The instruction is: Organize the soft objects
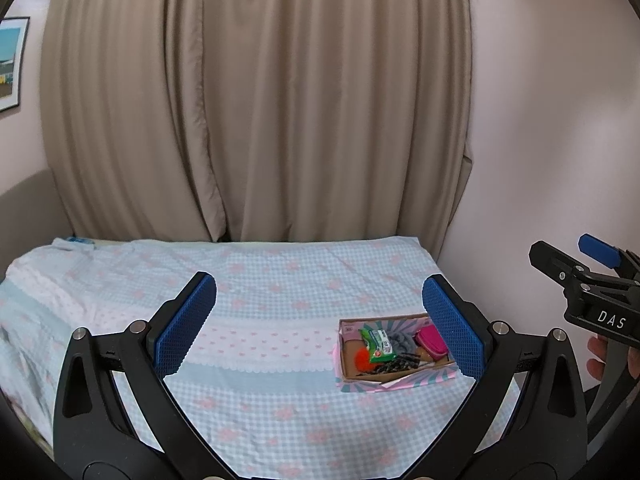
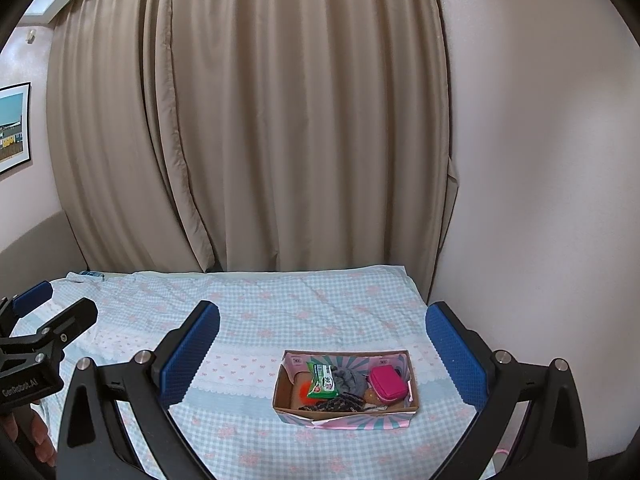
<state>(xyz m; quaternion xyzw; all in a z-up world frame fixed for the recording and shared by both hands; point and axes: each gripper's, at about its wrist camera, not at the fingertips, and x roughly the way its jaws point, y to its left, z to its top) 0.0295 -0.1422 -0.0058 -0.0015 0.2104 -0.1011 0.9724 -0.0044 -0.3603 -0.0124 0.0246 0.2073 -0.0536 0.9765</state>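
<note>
A small cardboard box [image 1: 360,385] [image 2: 292,408] sits on the bed's right side. Inside lie a green packet [image 1: 378,345] [image 2: 323,380], a pink pouch [image 1: 432,342] [image 2: 386,383], a grey cloth [image 1: 402,342] [image 2: 350,378], an orange item [image 1: 363,358] [image 2: 306,392] and a dark patterned cloth [image 1: 396,364] [image 2: 340,404]. My left gripper [image 1: 320,324] is open and empty, held above the bed left of the box. My right gripper [image 2: 322,350] is open and empty, above and in front of the box. Each gripper shows at the edge of the other's view.
The bed [image 1: 260,280] [image 2: 280,304] has a blue-and-pink checked sheet. Beige curtains [image 1: 256,100] hang behind it. A pink wall [image 2: 540,200] closes the right side. A framed picture [image 2: 14,128] hangs at left.
</note>
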